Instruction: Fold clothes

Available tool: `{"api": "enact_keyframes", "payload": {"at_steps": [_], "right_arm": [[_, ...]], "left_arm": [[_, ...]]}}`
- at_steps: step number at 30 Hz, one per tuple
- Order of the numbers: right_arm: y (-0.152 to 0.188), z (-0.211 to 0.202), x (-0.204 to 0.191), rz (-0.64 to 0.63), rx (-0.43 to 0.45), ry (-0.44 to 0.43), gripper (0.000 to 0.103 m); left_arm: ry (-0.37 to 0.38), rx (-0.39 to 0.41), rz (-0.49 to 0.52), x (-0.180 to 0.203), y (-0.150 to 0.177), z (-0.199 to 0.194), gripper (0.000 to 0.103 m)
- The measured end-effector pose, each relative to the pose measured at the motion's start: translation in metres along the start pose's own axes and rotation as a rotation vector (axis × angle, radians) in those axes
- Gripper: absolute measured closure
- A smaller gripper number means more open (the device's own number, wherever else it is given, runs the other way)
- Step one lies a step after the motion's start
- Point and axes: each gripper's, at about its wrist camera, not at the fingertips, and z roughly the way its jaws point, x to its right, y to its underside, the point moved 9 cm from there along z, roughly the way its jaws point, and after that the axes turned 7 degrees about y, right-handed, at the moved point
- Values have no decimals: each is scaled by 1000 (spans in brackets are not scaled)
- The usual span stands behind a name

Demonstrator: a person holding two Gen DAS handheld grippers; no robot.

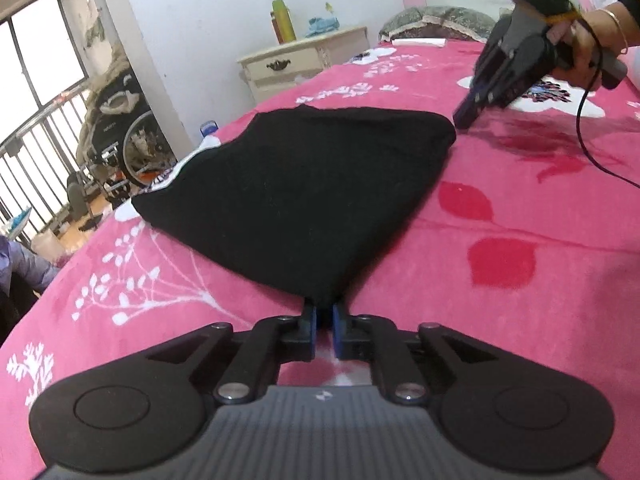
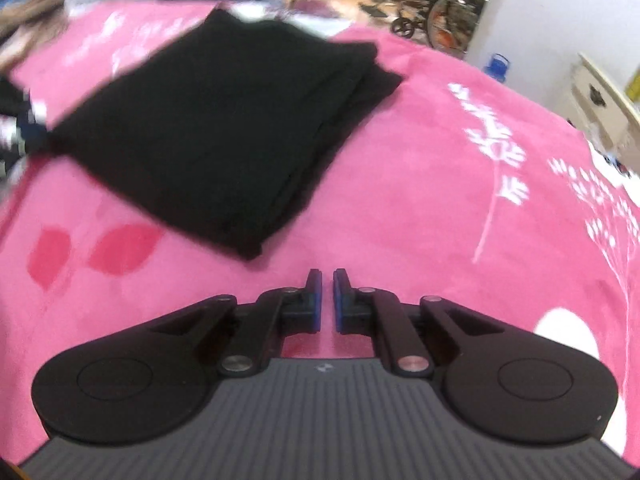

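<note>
Left gripper (image 1: 324,312) sits lowest in its wrist view, jaws clenched on the near corner of the black garment (image 1: 304,188); cloth runs down between the blue pads.

Location of garment: flat on the pink bedspread (image 1: 500,280), folded into a layered rectangle, the stacked edges visible in the right wrist view (image 2: 224,132). From the pinched corner it spreads away toward the cream bedside cabinet (image 1: 304,60), which stands beyond its far edge.

Right gripper (image 2: 327,280): jaws drawn nearly together with a narrow gap, nothing between them. It stands just off the garment's opposite corner (image 1: 448,128), apart from the cloth, held by a hand (image 1: 580,48) with a bangle.

Governing relation: the two grippers stand at opposite corners along the garment's diagonal. The left already has its corner; the right is near its own but has no hold. In my judgement, any further fold or lift depends on the right closing the short distance to that corner.
</note>
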Motion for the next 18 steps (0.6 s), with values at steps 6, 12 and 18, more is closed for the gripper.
{"api": "enact_keyframes", "payload": {"at_steps": [6,12,18], "right_arm": [[-23,-21,0,207,64,-145,94],[-27,5,-19,136,10,-135,93],[-5,17,16,223,-75,-18,94]], "left_arm": [[-12,42,-20,2,-2,-24,71],[15,41,-5,20,-16,-2,70],[34,13,-44,17,-8,6,68]]}}
